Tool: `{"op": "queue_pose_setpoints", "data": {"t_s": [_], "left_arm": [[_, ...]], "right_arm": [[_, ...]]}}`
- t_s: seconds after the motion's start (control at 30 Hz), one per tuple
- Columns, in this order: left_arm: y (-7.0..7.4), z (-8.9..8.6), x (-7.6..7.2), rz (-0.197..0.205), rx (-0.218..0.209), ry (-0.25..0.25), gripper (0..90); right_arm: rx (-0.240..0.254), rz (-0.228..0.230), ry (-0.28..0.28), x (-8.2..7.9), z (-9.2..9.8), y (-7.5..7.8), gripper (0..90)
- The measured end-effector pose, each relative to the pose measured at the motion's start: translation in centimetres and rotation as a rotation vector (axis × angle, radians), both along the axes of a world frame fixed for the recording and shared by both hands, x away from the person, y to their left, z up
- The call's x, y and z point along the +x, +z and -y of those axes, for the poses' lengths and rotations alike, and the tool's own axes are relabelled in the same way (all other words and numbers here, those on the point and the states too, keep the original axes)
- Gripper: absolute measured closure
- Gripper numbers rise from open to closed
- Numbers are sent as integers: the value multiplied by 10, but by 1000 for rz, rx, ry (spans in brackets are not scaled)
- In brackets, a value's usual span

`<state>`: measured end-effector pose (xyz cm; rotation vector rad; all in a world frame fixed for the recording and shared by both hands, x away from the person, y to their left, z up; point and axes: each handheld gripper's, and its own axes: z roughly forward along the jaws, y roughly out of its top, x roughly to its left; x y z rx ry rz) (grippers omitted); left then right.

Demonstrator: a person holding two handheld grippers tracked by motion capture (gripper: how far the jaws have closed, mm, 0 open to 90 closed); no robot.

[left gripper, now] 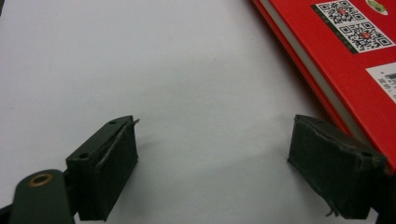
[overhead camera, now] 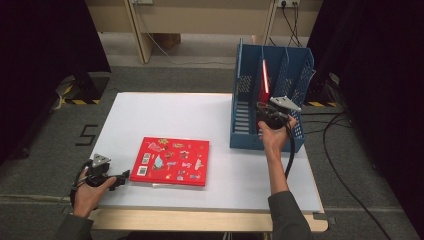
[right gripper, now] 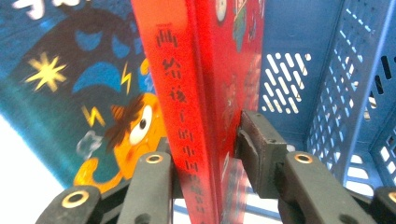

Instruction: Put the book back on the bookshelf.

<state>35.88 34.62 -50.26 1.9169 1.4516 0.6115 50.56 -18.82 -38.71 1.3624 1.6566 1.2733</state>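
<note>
Grey carpet is seen around a white table (overhead camera: 200, 120), with dark curtains at both sides and a pale wall unit behind.

1. A blue file rack (overhead camera: 300, 70) stands at the table's 2 o'clock corner. It is divided into upright slots with perforated walls.

2. A red book (overhead camera: 264, 80) stands on edge in the rack's middle slot. In the right gripper view its spine (right gripper: 180, 116) bears printed characters and faces the camera. A blue illustrated cover (right gripper: 84, 93) stands just to its 9 o'clock.

3. The right gripper (overhead camera: 267, 117) is held at the rack's near, open end. Its jaws are clamped on the book, 1 pad (right gripper: 254, 144) pressed against the cover at 3 o'clock of the spine, the other jaw against the opposite face. The jaws are closed to the book's thickness.

4. A second red book (overhead camera: 171, 161) lies flat near the table's 7 o'clock area, cover up, with stickers and a QR code (left gripper: 352, 23) showing.

5. The left gripper (overhead camera: 117, 180) rests low at the 9 o'clock edge of the flat book. Its jaws stand apart with bare table between them. 1 pad (left gripper: 334, 163) sits just beside the book's edge; whether it touches cannot be told.
</note>
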Motion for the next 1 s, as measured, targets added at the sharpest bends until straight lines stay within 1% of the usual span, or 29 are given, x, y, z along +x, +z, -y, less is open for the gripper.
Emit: {"op": "queue_pose_setpoints", "data": {"t_s": [0.13, 0.2, 0.27, 0.4, 0.43, 0.5, 0.53, 0.67, 0.73, 0.77, 0.8, 0.83, 0.87, 1.0], "left_arm": [[0, 0, 0, 2, -1, 0, 142], [0, 0, 0, 1, -2, 0, 142], [0, 0, 0, 1, -1, -1, 142], [0, 0, 0, 1, -1, -2, 142], [0, 0, 0, 0, -1, -2, 142], [0, 0, 0, 1, -1, -1, 143], [0, 0, 0, 1, 0, -1, 142], [0, 0, 0, 1, -1, -2, 142], [0, 0, 0, 1, -1, -2, 142], [0, 0, 0, 2, -1, -2, 143], [0, 0, 0, 3, -2, -2, 143], [0, 0, 0, 3, -2, -2, 143], [0, 0, 0, 4, -3, -3, 143], [0, 0, 0, 3, 0, -1, 144]], "right_arm": [[2, 0, -16, 15, -1, 0, 668], [-6, -5, -17, 20, -2, 1, 669], [0, -9, -21, 25, -1, 1, 671], [5, -3, -28, 29, -2, -1, 670], [-1, -5, -30, 30, -2, -1, 670], [6, -9, -32, 31, -2, -2, 671], [-2, -11, -33, 32, -2, -3, 671], [-5, -14, -37, 36, -3, -2, 672], [-6, -15, -34, 36, -3, -2, 669], [7, -19, -36, 36, -3, -2, 659], [33, -24, -33, 35, -1, -3, 634], [70, -23, -31, 33, 0, -3, 626], [77, -19, -24, 31, 1, -3, 628], [16, -1, 3, 19, 3, -3, 652]]}}
